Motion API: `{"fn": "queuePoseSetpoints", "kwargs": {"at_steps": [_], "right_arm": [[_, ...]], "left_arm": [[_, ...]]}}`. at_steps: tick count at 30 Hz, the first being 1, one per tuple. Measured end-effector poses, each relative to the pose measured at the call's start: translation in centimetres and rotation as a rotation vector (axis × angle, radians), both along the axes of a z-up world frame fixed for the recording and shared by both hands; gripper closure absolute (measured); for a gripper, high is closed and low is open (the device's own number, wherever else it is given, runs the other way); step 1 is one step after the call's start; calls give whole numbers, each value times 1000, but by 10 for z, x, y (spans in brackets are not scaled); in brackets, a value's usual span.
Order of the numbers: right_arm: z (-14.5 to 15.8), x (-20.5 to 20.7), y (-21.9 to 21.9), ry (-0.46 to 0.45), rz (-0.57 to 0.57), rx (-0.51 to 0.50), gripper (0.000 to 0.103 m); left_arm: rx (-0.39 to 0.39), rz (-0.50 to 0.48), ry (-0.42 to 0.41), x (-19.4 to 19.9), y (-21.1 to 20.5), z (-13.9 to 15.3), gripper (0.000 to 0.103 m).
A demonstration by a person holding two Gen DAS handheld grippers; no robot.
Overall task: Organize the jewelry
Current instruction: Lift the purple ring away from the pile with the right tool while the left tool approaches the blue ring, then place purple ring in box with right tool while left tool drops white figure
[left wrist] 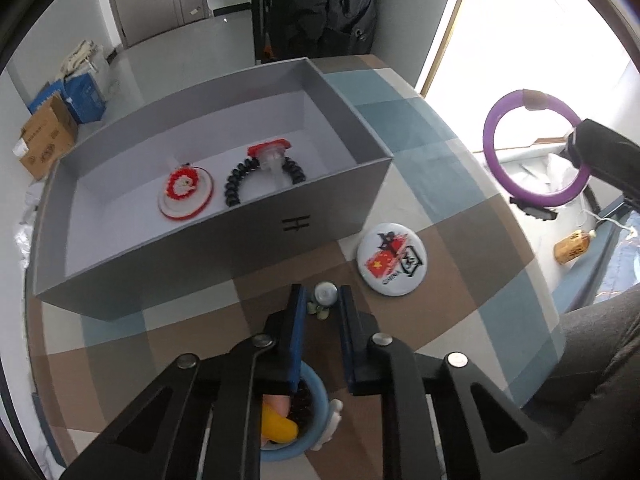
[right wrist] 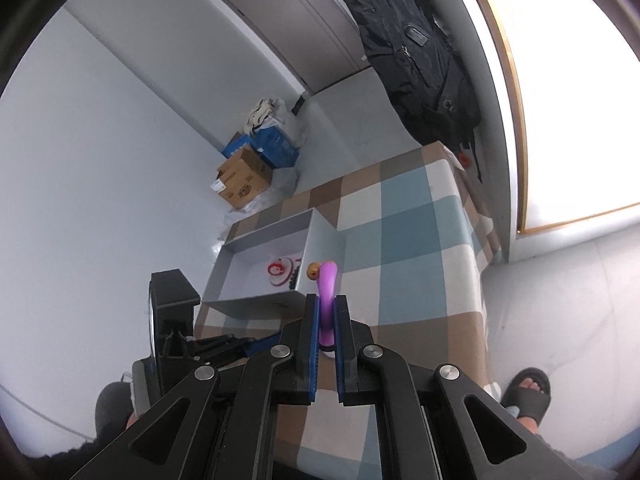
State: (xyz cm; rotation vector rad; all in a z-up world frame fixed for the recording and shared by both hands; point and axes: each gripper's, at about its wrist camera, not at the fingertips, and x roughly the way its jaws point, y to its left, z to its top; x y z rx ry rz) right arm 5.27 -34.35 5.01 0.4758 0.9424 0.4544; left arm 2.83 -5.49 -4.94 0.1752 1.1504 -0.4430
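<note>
A grey open box [left wrist: 336,208] stands on the checked tablecloth and holds a red-and-white round ornament [left wrist: 185,192] and a black beaded bracelet [left wrist: 240,184] with a red-topped clear piece. My left gripper [left wrist: 320,296] is open, low over the table, with a small silver-and-bead trinket [left wrist: 325,296] between its fingertips. A round badge [left wrist: 392,258] lies to its right. My right gripper [right wrist: 327,304] is shut on a purple bangle [right wrist: 328,280], held in the air to the right of the box; the bangle also shows in the left wrist view [left wrist: 532,148].
A blue bowl [left wrist: 308,412] with dark beads and a yellow object sits under the left gripper. The checked table [right wrist: 404,232] ends near a window at the right. Cardboard and blue boxes [right wrist: 256,164] stand on the floor; a dark jacket [right wrist: 416,52] hangs behind.
</note>
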Motion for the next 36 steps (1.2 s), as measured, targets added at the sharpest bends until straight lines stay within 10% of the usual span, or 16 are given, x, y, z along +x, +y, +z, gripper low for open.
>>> {"fn": "queuePoseSetpoints", "kwargs": {"at_steps": [36], "right_arm": [[14,25,59,-77,88,26,97]], "left_arm": [[-268,157,-127,26,49,66,93]]}}
